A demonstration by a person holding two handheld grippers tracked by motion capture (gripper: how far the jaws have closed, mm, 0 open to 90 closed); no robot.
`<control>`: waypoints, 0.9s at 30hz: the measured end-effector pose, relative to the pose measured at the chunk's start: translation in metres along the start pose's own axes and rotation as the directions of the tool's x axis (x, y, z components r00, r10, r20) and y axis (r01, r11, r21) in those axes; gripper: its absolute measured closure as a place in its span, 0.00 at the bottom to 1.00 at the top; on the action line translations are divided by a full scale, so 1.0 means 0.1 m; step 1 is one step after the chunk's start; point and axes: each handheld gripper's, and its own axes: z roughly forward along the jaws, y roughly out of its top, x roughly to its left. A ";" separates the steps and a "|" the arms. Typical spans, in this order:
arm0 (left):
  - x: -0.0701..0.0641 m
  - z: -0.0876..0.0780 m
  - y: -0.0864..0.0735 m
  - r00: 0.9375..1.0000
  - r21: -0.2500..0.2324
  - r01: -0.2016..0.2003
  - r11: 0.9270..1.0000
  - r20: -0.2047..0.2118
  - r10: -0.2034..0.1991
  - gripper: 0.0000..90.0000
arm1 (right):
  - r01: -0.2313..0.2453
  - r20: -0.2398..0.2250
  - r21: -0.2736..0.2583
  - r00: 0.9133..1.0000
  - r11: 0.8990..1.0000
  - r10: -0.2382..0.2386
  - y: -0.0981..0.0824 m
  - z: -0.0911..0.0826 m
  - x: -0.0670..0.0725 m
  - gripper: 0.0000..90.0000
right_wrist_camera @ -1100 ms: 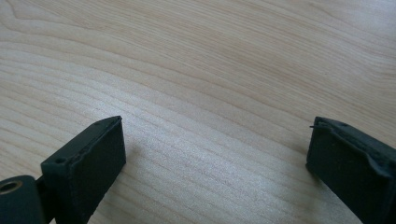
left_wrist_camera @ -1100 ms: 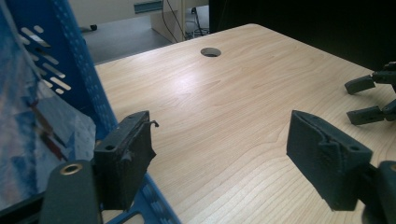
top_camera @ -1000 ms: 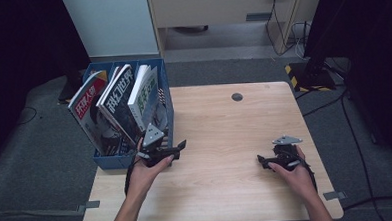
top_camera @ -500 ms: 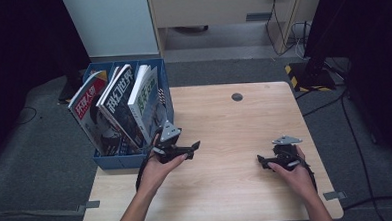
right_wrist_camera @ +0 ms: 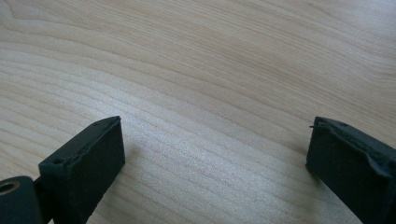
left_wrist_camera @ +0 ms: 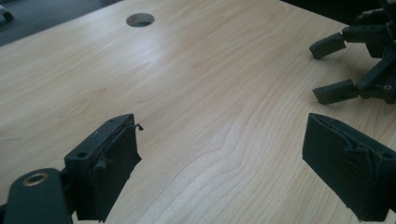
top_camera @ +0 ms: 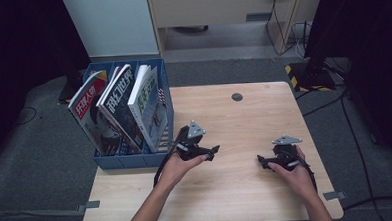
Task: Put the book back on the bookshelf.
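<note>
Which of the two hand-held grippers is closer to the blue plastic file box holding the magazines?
The left. The left gripper hovers just beside the near right corner of the blue plastic file box, jaws open and empty. The right gripper sits far off, towards the wooden table's right side.

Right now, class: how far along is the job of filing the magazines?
Done: three magazines stand in the blue file box. In hand: nothing; the left gripper, its jaws just opening, and the right gripper are both empty above the table. Left: seemingly nothing.

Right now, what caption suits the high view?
Two open grippers, left and right, over a wooden table beside magazines.
</note>
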 end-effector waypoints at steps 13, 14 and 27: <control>-0.07 0.39 -0.19 0.999 0.128 -0.021 0.992 0.036 0.017 0.10 | 0.000 0.000 0.000 1.000 1.000 0.000 0.00 0.00 0.00 0.05; -0.08 0.42 -0.21 0.999 0.140 -0.028 0.990 0.040 0.022 0.10 | -0.003 0.000 -0.001 1.000 1.000 0.003 0.00 0.00 0.00 0.05; -0.10 0.61 -0.36 1.000 0.192 0.000 0.981 0.024 -0.005 0.09 | 0.000 0.000 0.000 1.000 1.000 0.000 0.00 0.00 0.00 0.05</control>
